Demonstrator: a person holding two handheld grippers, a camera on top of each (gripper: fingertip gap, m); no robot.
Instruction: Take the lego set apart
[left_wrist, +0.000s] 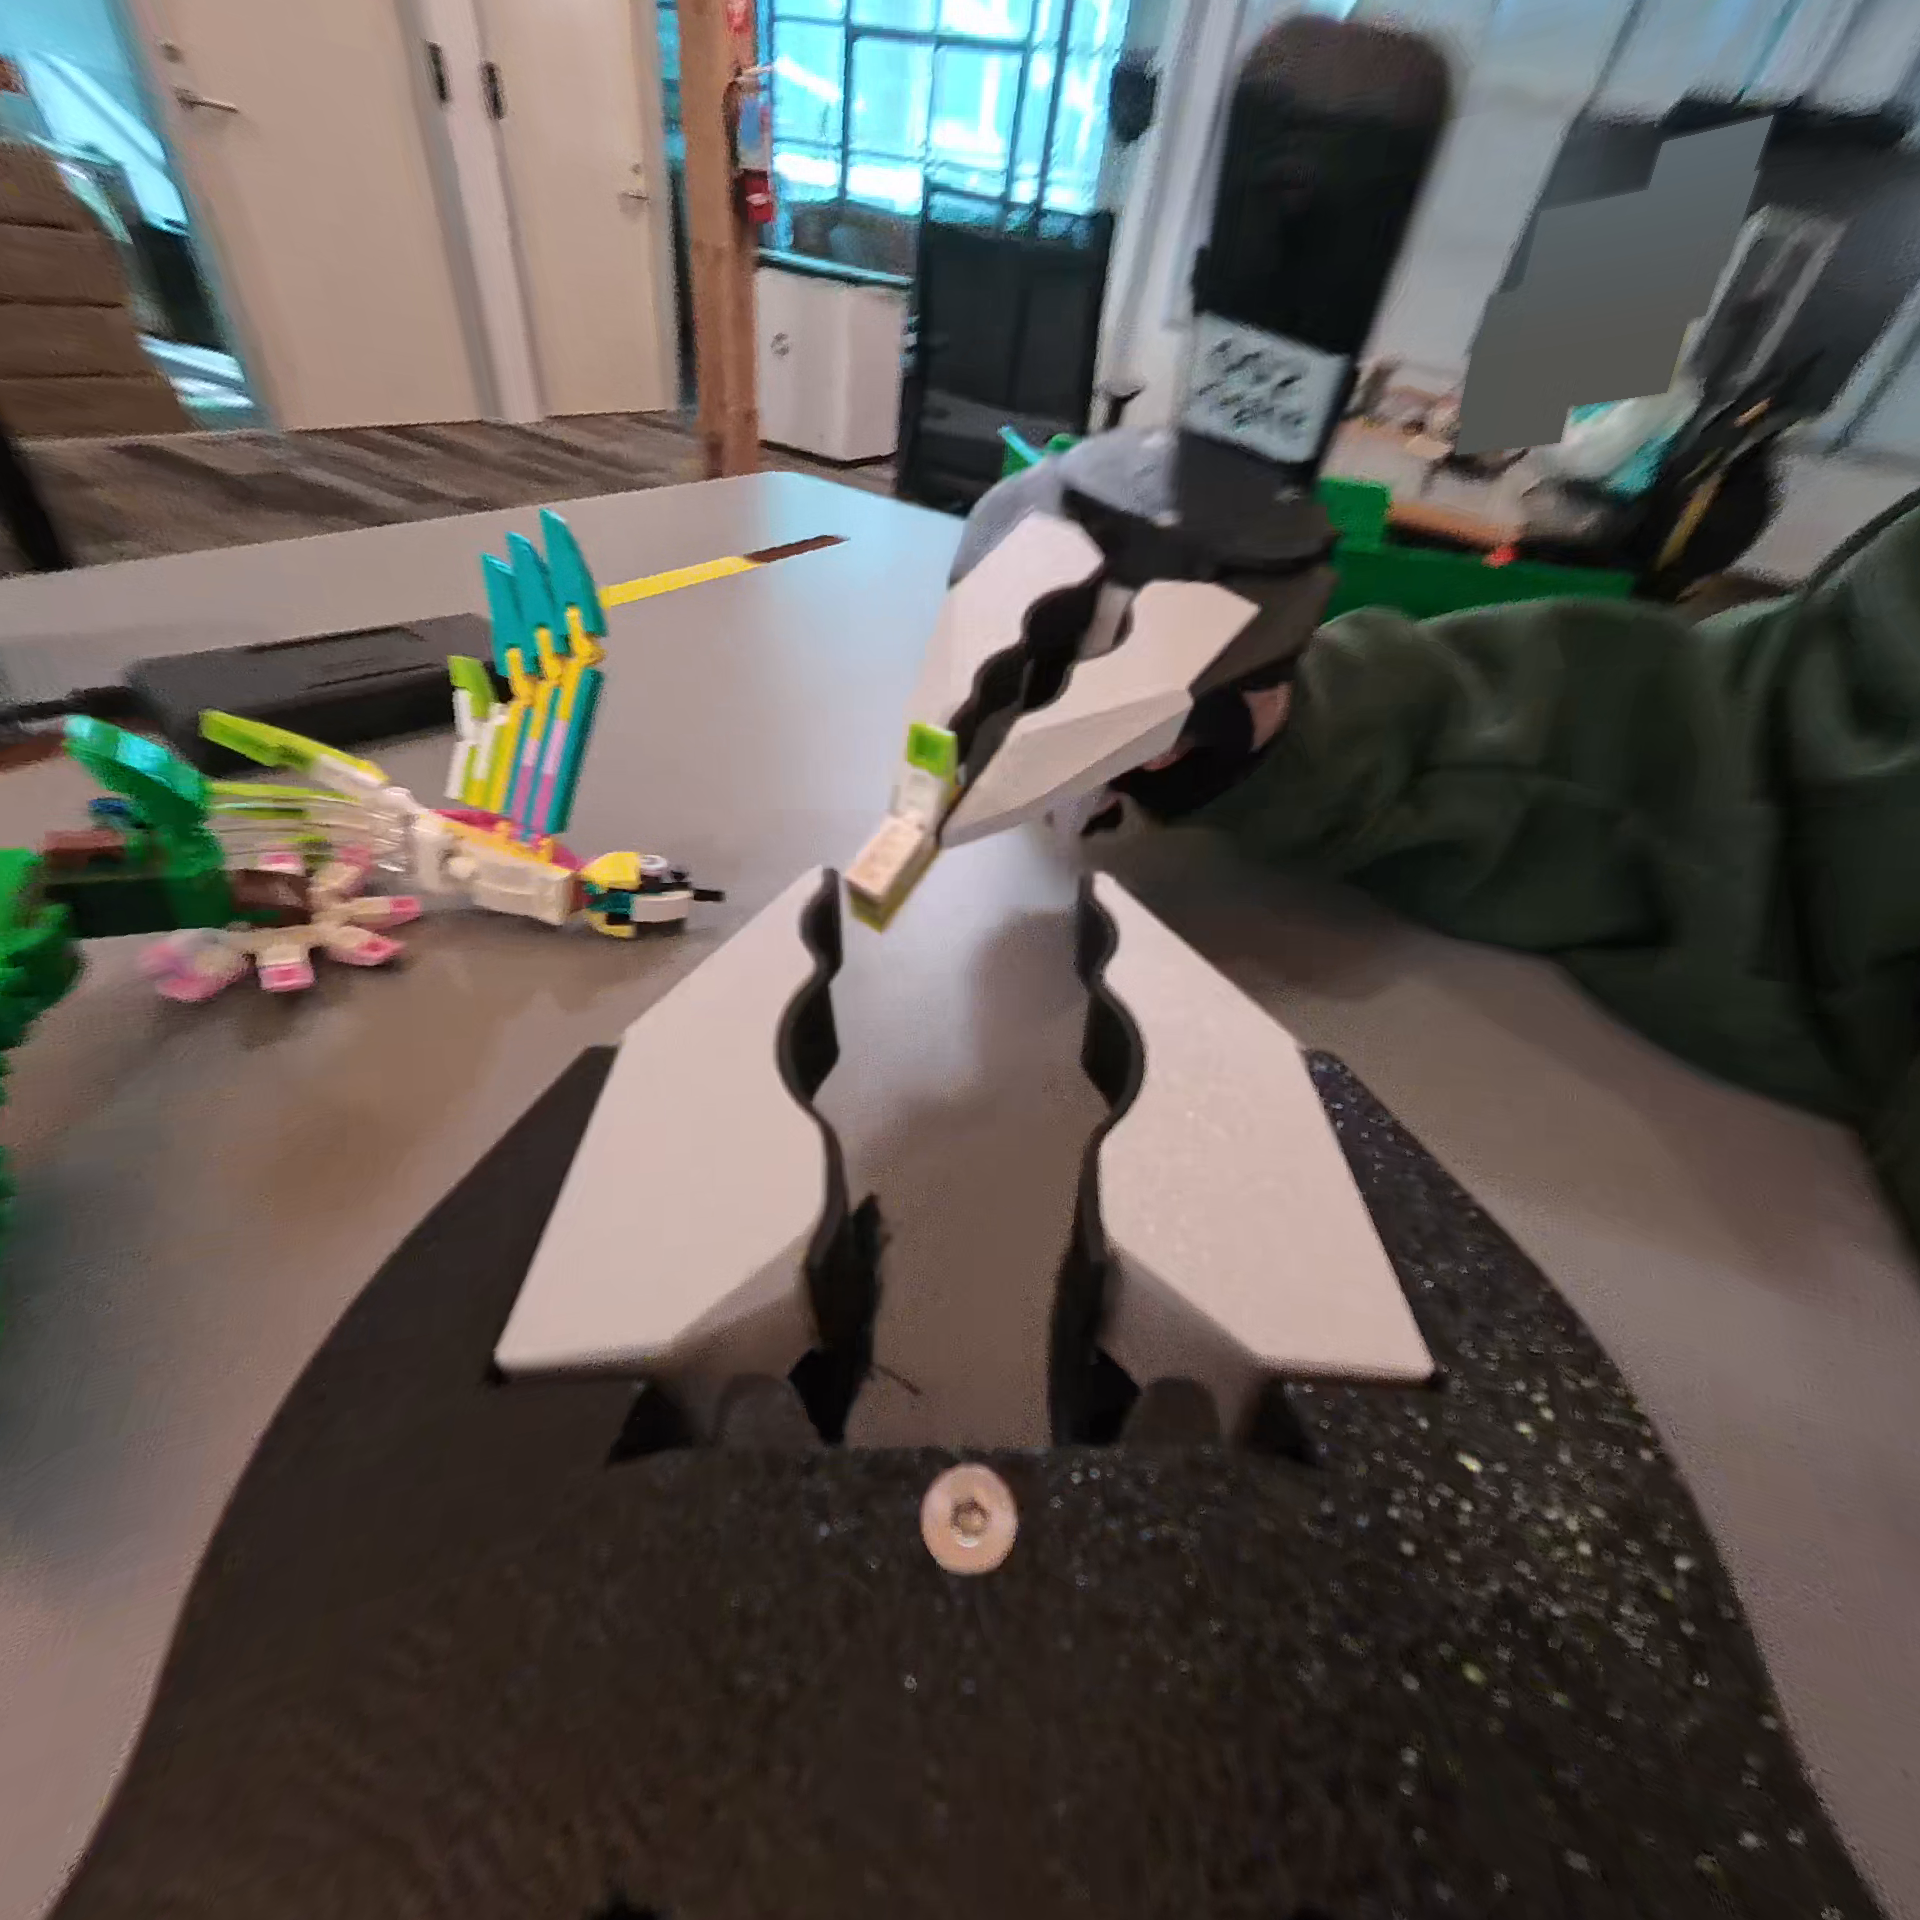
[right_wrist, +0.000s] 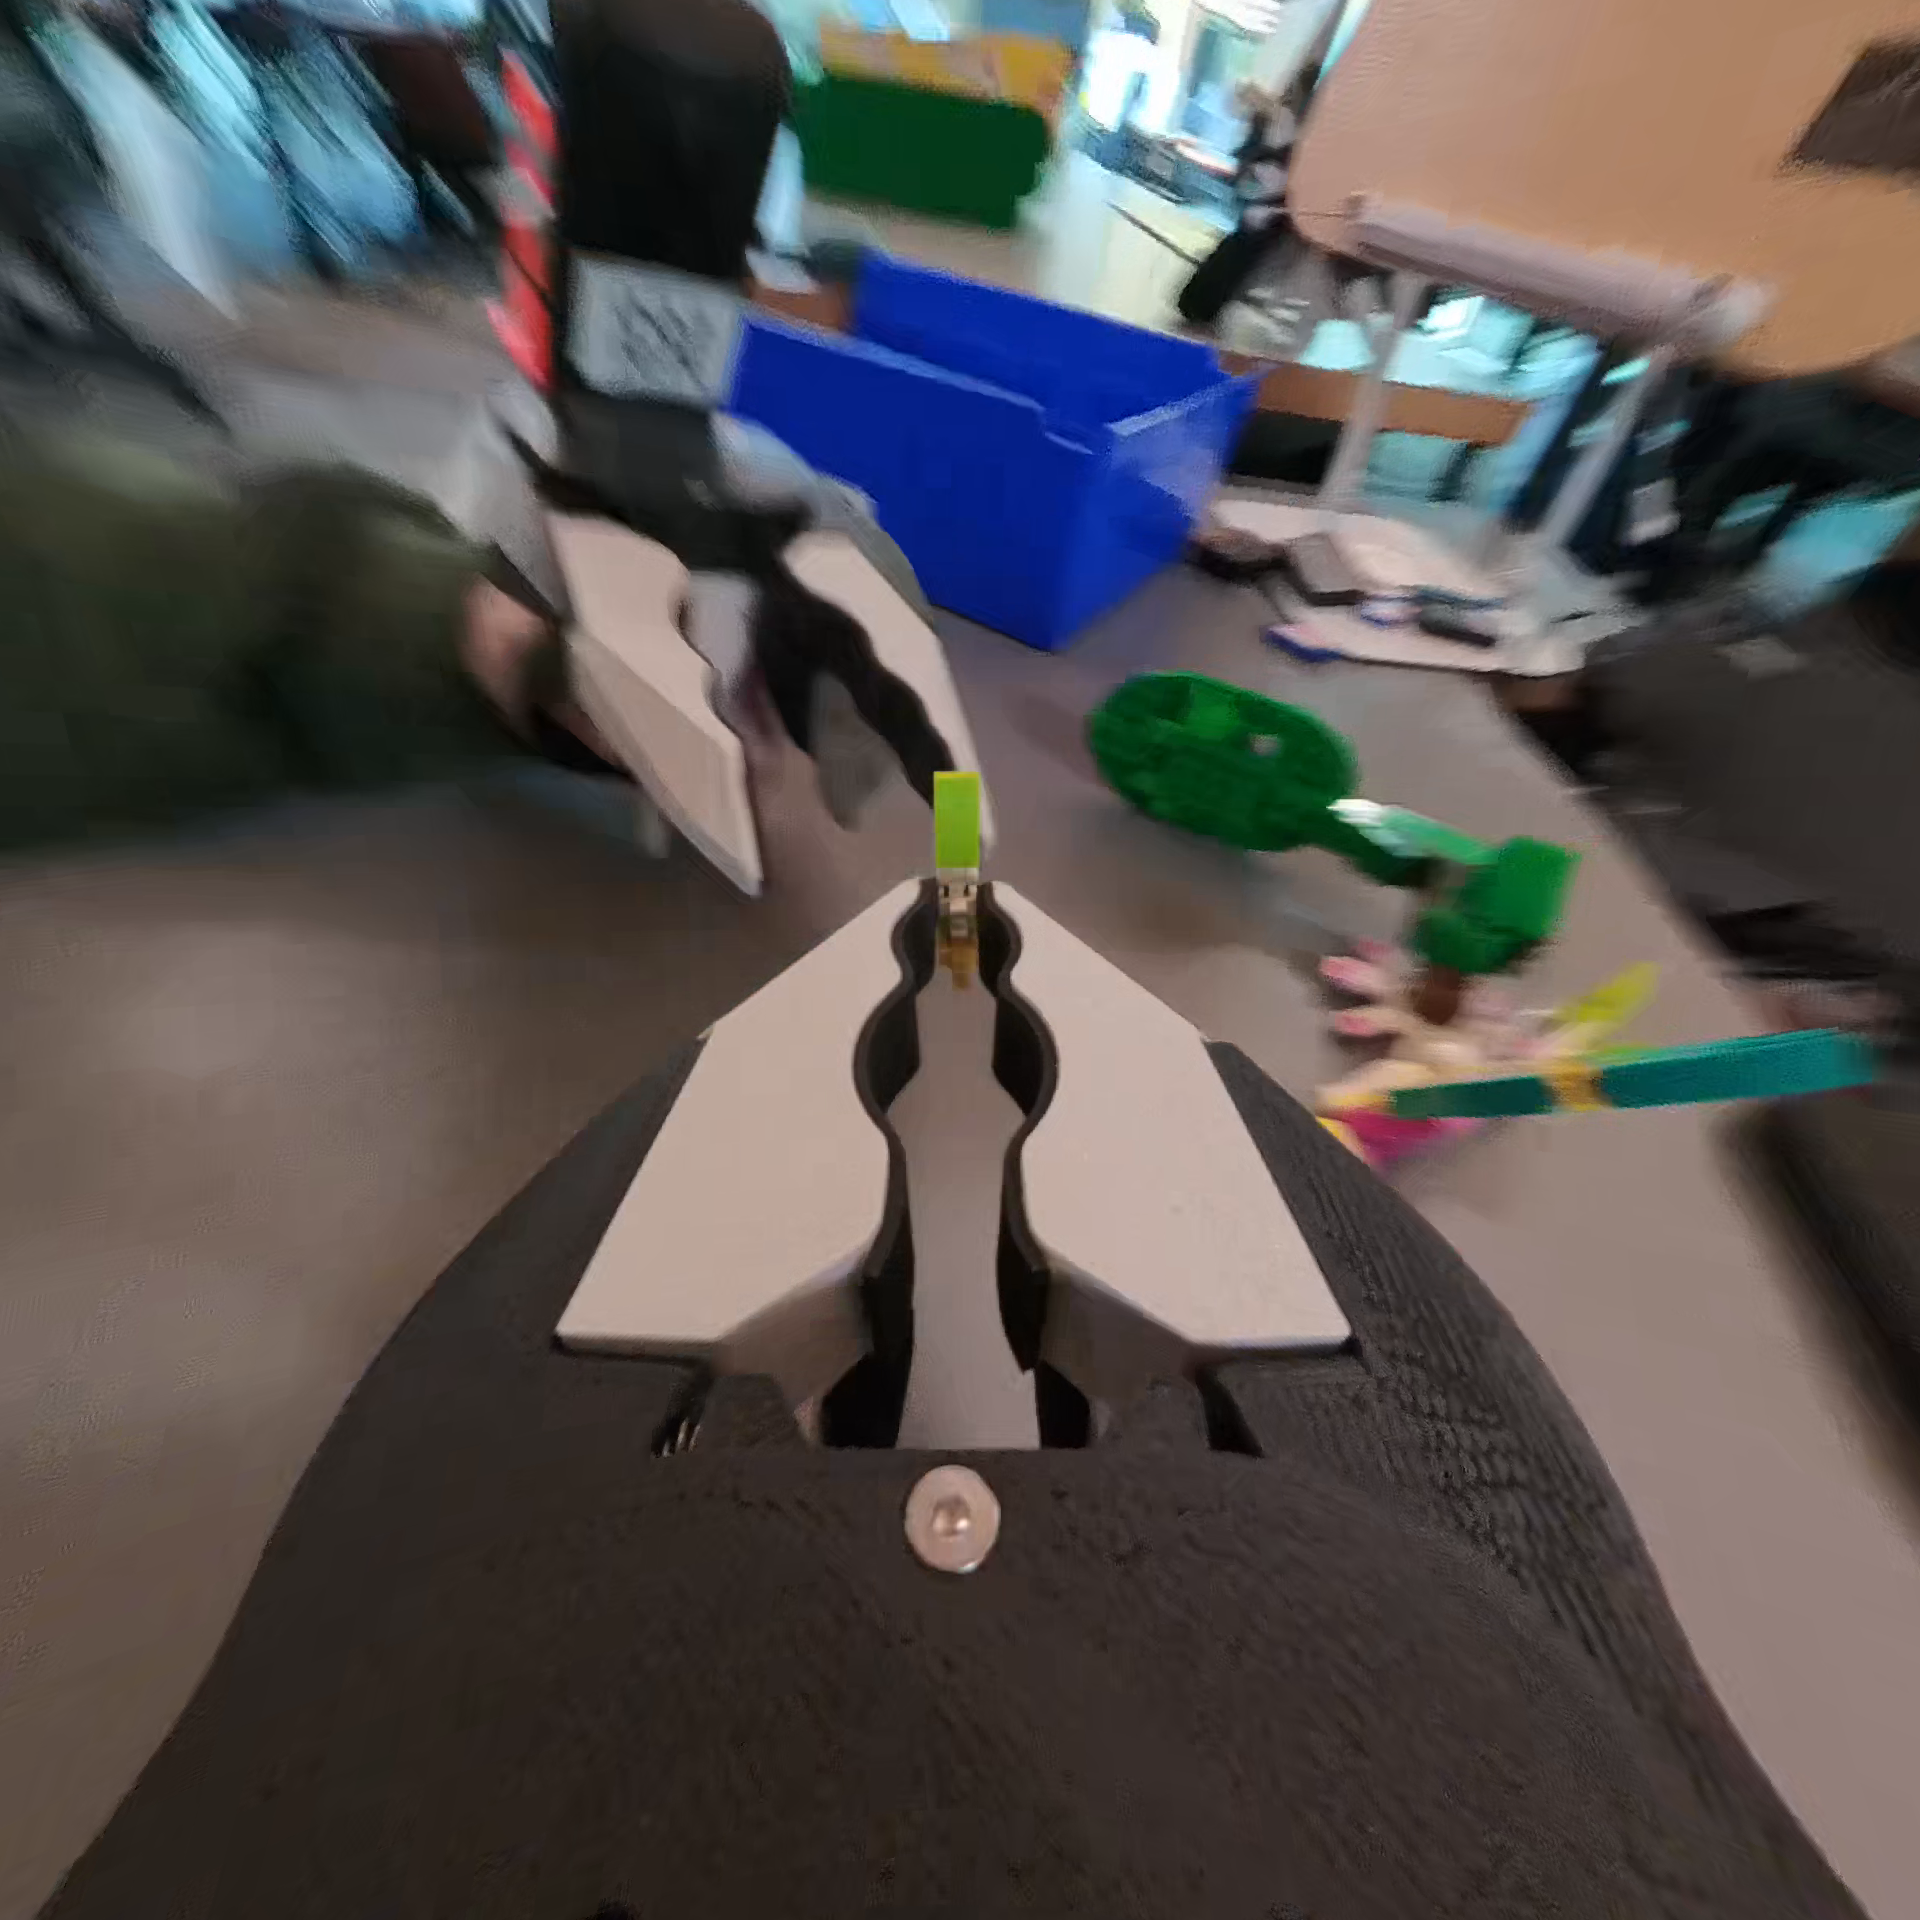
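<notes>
Presently the desk (left_wrist: 1039, 1091) carries the lego set (left_wrist: 457, 831) on its left part as the left wrist view shows it: a bird model lying on its side with one teal and yellow wing upright, joined to green foliage and pink flowers. It rests well apart from both tools. A black flat case (left_wrist: 312, 675) lies behind it.

The left tool (left_wrist: 956, 904) is spread wide and grips nothing; bare desk shows between its fingers. The right tool (right_wrist: 956, 904) is pressed together at its tips and pinches a small piece (right_wrist: 956, 831), lime green over white, held above the desk just in front of the left tool.

Risks, judged from this position:

1. The piece is held only at the extreme fingertips. A small twist or a slackened squeeze could let it slip and drop to the desk, or bounce off the edge.
2. The piece appears to be more than one element stacked. If the left tool closes on it off-centre, the parts may snap apart suddenly and one may fly loose.
3. The right wrist view is heavily blurred, suggesting fast motion. Speed near the set could clip the upright wing and scatter it.
4. The set lies unrestrained. Any pull on it with one tool alone would likely drag the whole model.
</notes>
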